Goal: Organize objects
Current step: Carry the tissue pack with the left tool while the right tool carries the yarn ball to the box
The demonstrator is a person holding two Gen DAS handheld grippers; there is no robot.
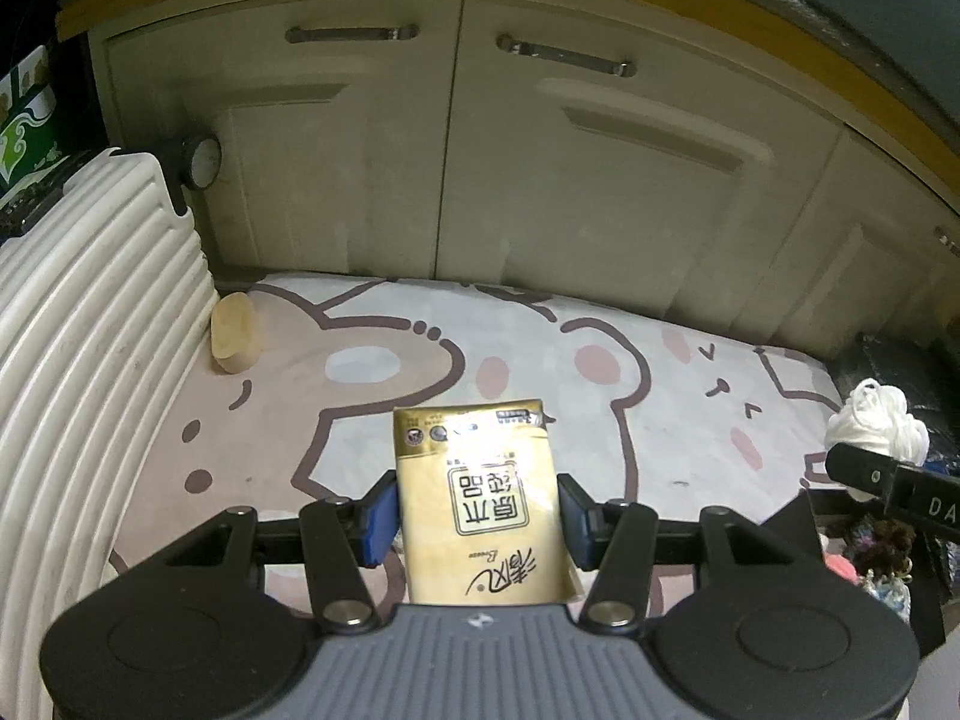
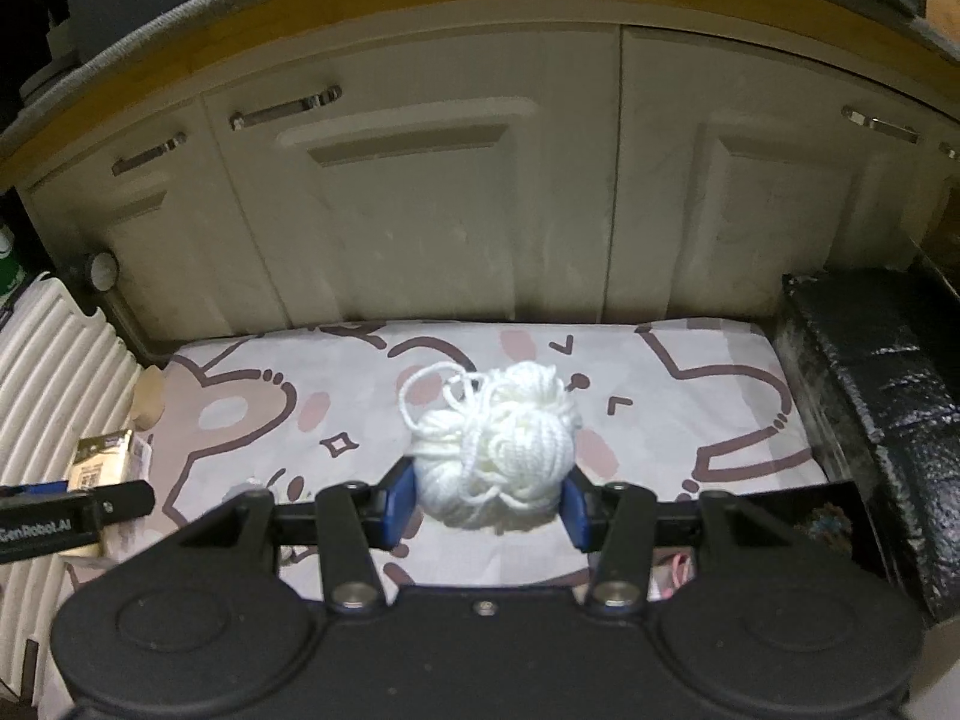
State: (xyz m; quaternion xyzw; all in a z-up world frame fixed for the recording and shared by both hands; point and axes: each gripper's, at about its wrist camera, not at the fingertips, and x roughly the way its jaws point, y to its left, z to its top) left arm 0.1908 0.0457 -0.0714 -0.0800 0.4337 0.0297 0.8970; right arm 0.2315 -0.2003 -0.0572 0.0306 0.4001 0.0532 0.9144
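Left gripper (image 1: 477, 519) clamped on flat gold foil tissue pack (image 1: 480, 498) | right gripper (image 2: 487, 495) clamped on loose white yarn ball (image 2: 501, 441) | both lifted over cartoon-bear mat (image 1: 540, 360) | neither stowed yet; tan oval block (image 1: 235, 333) left, likely mid-task

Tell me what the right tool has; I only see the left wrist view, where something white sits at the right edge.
Observer: The right tool is shut on a ball of white yarn, with loose loops sticking out on top.
Operator: What lies to its right?
Observer: A black box with a rough, glossy surface stands along the right edge of the cartoon mat.
Operator: Does my gold tissue pack show from there?
Observer: Yes, the gold tissue pack shows at the far left, beside the white ribbed suitcase, gripped by the left tool.
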